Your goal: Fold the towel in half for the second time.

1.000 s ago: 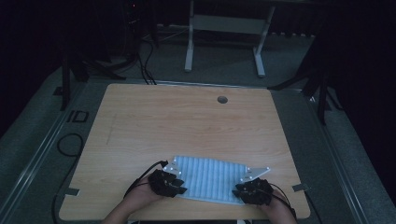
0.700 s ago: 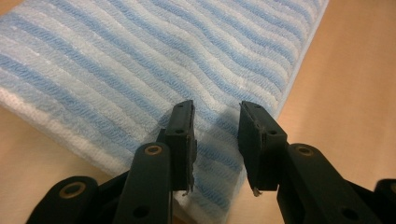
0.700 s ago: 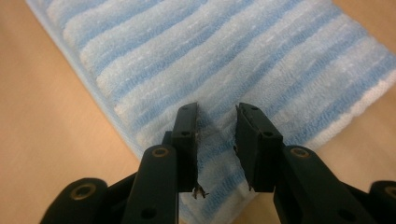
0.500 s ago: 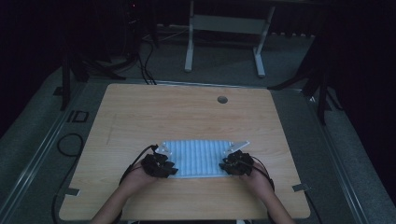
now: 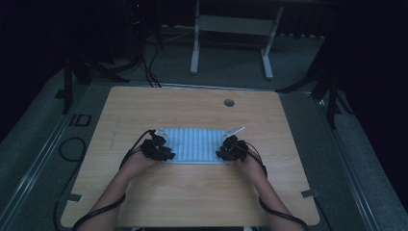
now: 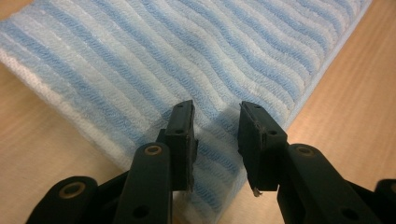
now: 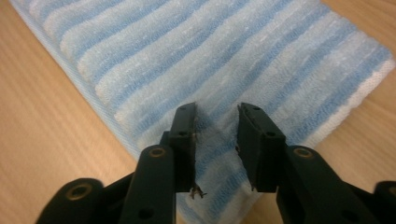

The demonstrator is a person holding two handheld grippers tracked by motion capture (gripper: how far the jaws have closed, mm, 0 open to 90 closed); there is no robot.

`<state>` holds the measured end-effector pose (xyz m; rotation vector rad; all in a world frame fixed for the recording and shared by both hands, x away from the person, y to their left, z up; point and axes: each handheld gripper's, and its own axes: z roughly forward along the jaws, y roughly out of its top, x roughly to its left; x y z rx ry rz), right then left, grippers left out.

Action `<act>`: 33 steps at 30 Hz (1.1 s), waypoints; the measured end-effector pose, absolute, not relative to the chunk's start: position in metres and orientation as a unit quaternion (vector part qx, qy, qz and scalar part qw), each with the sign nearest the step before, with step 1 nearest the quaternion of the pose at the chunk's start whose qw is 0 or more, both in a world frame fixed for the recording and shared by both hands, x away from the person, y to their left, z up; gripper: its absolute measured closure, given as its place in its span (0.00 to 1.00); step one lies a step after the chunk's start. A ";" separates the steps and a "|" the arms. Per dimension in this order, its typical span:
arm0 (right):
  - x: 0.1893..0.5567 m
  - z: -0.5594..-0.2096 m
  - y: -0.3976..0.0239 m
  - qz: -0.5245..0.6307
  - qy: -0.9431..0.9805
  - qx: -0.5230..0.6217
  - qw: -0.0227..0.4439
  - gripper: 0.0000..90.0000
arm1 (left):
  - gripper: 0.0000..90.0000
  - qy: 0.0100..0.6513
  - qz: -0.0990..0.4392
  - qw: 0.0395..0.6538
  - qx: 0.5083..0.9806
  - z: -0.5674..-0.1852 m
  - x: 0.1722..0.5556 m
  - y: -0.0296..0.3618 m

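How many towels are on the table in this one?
1. A single blue-and-white striped towel lies folded on the wooden table, near the person's edge, between the left tool and the right tool. Nothing seems to be hidden beneath it.

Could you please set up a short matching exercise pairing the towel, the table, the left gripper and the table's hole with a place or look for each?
Things:
1. towel
2. table
3. left gripper
4. hole

Descriptions:
A. light wood surface
B. near the table's far edge
C. blue and white stripes, folded, lying flat
D. black jaws over the towel's left end

Pairs: 1-C, 2-A, 3-D, 4-B
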<state>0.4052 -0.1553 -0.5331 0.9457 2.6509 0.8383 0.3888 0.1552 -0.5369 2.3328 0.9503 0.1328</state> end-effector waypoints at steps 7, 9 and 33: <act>0.407 -0.527 -0.154 0.292 0.898 0.315 0.101 0.62 | 0.68 0.369 0.050 0.310 0.875 -0.533 0.386 0.159; 0.402 -0.523 -0.156 0.296 0.898 0.309 0.103 0.55 | 0.66 0.370 0.046 0.324 0.870 -0.531 0.379 0.160; 0.367 -0.530 -0.216 0.389 0.851 0.338 0.105 0.14 | 0.02 0.409 0.102 0.401 0.814 -0.540 0.314 0.206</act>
